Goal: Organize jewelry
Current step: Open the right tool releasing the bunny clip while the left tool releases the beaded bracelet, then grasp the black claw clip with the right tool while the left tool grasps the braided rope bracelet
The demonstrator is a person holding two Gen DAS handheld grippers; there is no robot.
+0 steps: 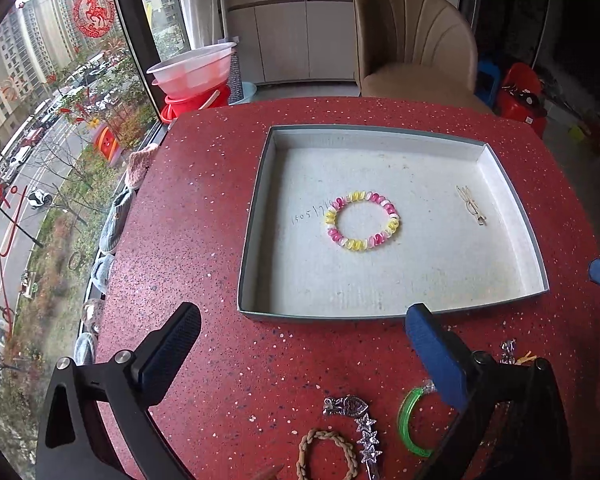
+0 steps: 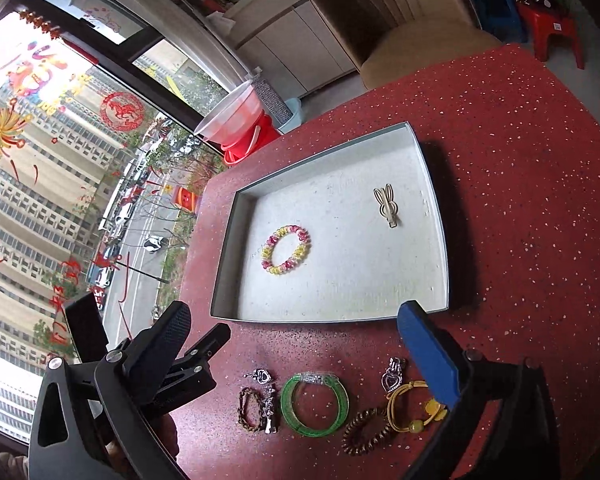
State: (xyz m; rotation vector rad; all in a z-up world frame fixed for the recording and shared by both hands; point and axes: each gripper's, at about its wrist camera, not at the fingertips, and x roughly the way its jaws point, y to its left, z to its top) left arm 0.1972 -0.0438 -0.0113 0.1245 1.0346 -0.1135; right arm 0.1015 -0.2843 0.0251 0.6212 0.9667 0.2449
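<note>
Red speckled table (image 2: 520, 152): shallow tray (image 2: 436, 216) with coil bracelet (image 2: 286, 250), rabbit clip (image 2: 388, 205).

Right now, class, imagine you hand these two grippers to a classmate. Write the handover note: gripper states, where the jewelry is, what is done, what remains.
Left gripper: open, empty, hovering over the red table before the tray.
Right gripper: open, empty, above the loose pieces.
Done: the pink-and-yellow coil bracelet and the rabbit hair clip lie in the grey tray, apart from each other.
Left: on the table near the tray's front edge, the braided brown band, star clip, green bangle, brown coil tie, yellow cord bracelet and two heart charms.
</note>
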